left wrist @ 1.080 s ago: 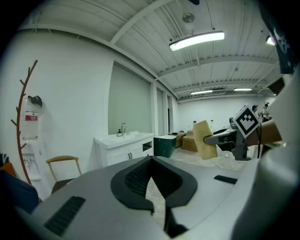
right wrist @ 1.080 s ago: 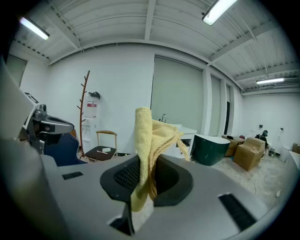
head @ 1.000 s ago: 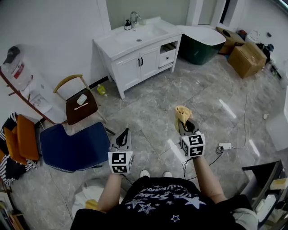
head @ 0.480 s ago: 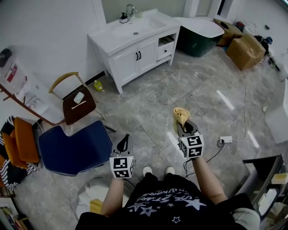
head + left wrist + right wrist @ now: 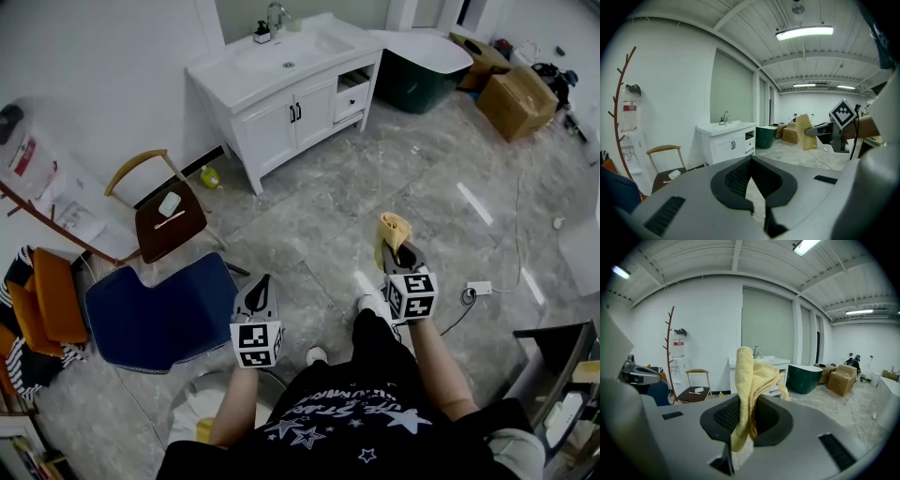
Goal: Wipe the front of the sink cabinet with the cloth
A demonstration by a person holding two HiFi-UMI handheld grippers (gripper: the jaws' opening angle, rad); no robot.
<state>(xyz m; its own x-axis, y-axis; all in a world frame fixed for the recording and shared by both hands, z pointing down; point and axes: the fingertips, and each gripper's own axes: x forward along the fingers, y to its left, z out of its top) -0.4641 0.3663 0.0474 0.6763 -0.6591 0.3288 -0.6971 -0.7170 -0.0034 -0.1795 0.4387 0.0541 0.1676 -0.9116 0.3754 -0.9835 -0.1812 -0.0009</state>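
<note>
Cloth [image 5: 746,380], yellow and folded, is clenched in my right tongs [image 5: 749,408]. The jaws press it from both sides, and it stands up past their tips with a loose fold drooping to the right. From the head view it pokes out just ahead of the right tongs [image 5: 397,253], up off the floor [image 5: 319,216].

My left tongs [image 5: 751,159] are closed tip to tip on nothing; only a sliver of floor shows through the slit behind the tips. They sit level with the right pair, well apart from it, and the cloth shows off to their right.

The white sink cabinet [image 5: 291,122] stands far ahead of both tongs across the grey marbled floor, well clear of the cloth. It has two doors with dark handles and an open shelf over a drawer at its right end.

Each pair carries a cube [image 5: 412,295] with black-and-white square markers and no words. A bag [image 5: 629,115] hanging on the coat stand, left of my left tongs, has a red label too small to read. The lettering among the stars on my black shirt [image 5: 337,422] cannot be made out.
</note>
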